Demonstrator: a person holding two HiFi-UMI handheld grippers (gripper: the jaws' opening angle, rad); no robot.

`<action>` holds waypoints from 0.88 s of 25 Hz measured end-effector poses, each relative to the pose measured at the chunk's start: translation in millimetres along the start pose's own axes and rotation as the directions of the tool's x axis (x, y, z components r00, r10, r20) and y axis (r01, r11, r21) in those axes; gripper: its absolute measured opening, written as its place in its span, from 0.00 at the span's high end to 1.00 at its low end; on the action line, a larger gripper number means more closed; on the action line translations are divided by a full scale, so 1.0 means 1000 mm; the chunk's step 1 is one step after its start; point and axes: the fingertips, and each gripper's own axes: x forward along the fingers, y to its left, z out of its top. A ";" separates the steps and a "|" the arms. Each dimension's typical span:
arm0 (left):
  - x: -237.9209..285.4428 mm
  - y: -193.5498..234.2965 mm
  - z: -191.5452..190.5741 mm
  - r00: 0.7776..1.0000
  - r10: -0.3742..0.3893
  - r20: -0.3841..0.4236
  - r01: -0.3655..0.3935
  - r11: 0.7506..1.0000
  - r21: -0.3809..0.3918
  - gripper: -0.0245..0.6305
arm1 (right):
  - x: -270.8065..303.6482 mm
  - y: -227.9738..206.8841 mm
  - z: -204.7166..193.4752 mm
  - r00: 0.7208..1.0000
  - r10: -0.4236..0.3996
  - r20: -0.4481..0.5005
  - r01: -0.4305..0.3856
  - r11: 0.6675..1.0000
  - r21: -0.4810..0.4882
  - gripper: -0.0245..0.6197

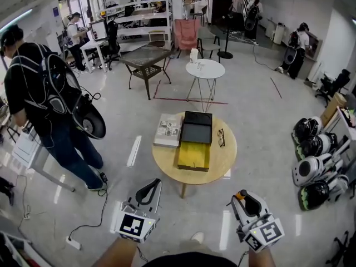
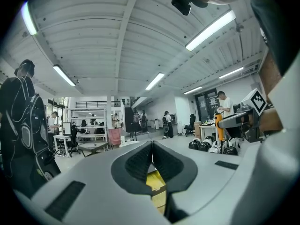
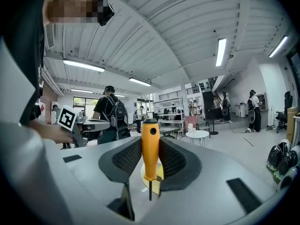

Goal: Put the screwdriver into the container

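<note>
Head view: open container (image 1: 193,152), yellow inside, on round table (image 1: 167,159); right gripper (image 1: 248,200) well short of it, near bottom edge.
Left gripper view: left gripper (image 2: 152,146) closed, pads together, nothing between.
Right gripper view: clamped on orange-handled screwdriver (image 3: 150,149), handle up, shaft down.

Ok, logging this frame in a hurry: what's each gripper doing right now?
Left gripper: closed, empty.
Right gripper: closed on the orange-handled screwdriver.
</note>
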 end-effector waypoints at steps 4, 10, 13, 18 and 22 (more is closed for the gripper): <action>0.019 -0.006 0.010 1.000 0.020 0.006 -0.020 1.000 0.004 0.93 | 0.004 -0.019 0.008 1.000 0.030 0.004 -0.030 1.000 -0.008 0.76; 0.040 -0.021 0.019 0.999 0.048 0.026 -0.048 0.999 0.017 0.93 | 0.014 -0.045 0.009 0.996 0.086 -0.003 -0.086 0.996 -0.016 0.76; 0.039 -0.025 0.011 0.999 0.053 0.010 -0.053 0.998 0.020 0.93 | 0.022 -0.046 0.004 0.993 0.113 -0.017 -0.113 0.994 0.004 0.76; 0.031 -0.018 0.005 0.994 0.104 -0.019 -0.104 0.995 -0.004 0.93 | 0.031 -0.042 0.001 0.987 0.157 -0.034 -0.157 0.988 0.003 0.76; 0.030 -0.018 0.005 0.994 0.104 -0.016 -0.104 0.995 0.004 0.93 | 0.034 -0.035 0.006 0.986 0.167 -0.025 -0.167 0.986 -0.008 0.76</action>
